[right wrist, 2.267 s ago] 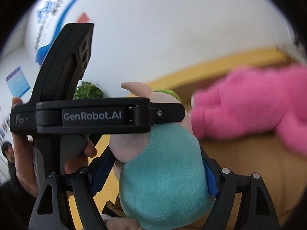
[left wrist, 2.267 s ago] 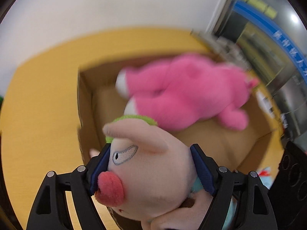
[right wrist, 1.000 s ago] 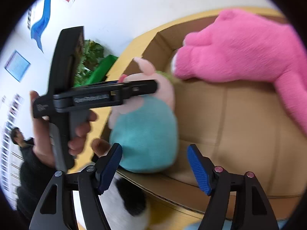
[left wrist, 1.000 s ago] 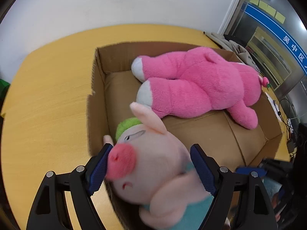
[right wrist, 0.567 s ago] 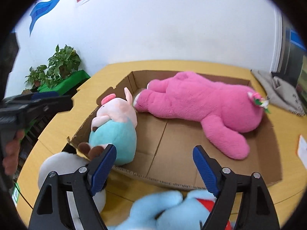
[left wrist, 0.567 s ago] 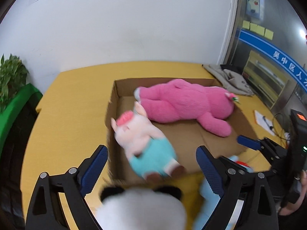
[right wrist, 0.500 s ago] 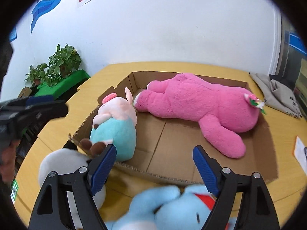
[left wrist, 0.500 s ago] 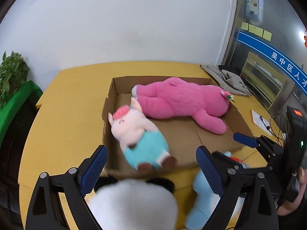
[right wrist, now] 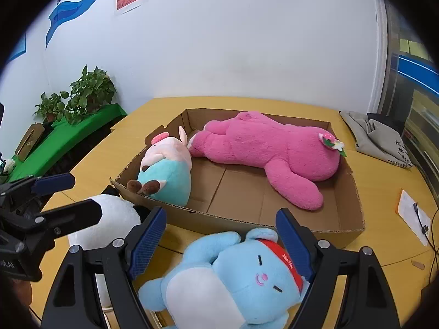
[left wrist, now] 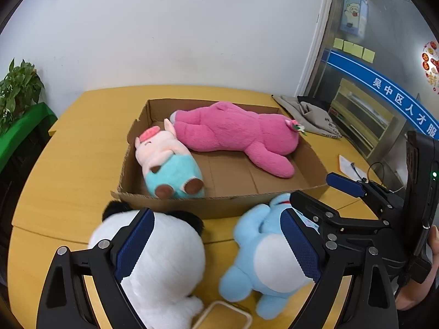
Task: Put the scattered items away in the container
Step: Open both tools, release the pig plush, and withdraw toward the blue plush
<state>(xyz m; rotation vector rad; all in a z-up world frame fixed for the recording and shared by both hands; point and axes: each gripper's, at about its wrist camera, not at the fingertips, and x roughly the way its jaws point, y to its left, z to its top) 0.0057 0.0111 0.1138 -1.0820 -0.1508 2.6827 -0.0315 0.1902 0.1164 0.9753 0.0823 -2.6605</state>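
Note:
A shallow cardboard box (left wrist: 219,205) (right wrist: 354,200) on the yellow table holds a big pink plush (left wrist: 236,134) (right wrist: 274,148) and a small pig plush in a teal shirt (left wrist: 167,164) (right wrist: 167,170) at its left end. In front of the box lie a white panda plush (left wrist: 162,260) (right wrist: 109,219) and a blue plush with a red band (left wrist: 263,255) (right wrist: 233,282). My left gripper (left wrist: 216,249) is open and empty above both. My right gripper (right wrist: 219,244) is open and empty over the blue plush.
A grey cloth bag (left wrist: 307,115) (right wrist: 376,139) lies at the table's far right corner. A paper with a cable (right wrist: 414,216) lies at the right edge. Potted plants on a green shelf (right wrist: 68,128) stand left of the table. A white wall is behind.
Both grippers let go of the pig plush, which now lies in the box, and pulled back toward the table's front. The panda and blue plush came into view beneath them.

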